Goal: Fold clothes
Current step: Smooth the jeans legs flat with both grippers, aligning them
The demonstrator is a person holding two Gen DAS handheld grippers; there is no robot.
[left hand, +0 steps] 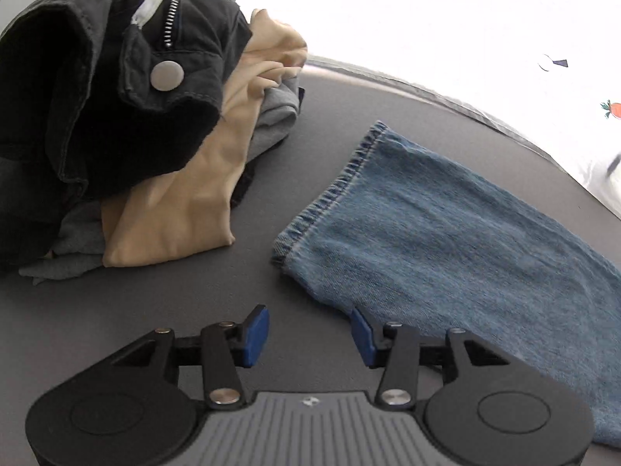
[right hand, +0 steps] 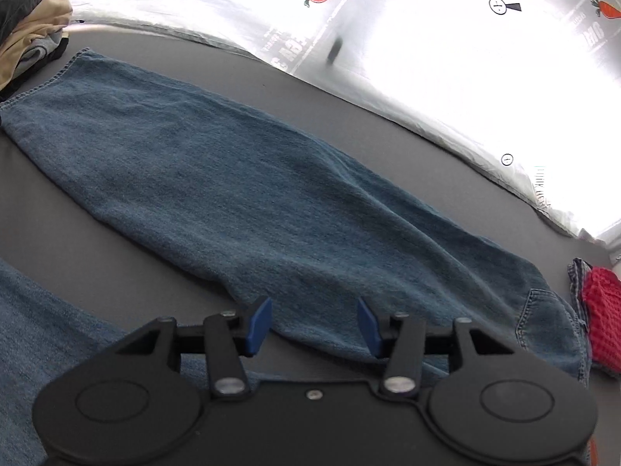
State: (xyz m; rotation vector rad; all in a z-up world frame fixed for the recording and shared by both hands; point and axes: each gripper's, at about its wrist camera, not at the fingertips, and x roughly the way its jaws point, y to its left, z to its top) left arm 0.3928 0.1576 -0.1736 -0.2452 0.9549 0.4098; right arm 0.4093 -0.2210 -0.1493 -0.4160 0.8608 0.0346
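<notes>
Both jaws part-open, nothing held: left gripper over bare table by the hem, right gripper over the jeans, spread flat on the table. Denim looks heavy, limp, grippy; probably best pinched at hem or waistband edges.

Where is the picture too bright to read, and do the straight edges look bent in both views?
Left wrist view: the white sheet beyond the table is blown out; the table edge curves.
Right wrist view: the same sheet glares, its print partly washed out; the jeans stay readable, and the edge bows too.
</notes>
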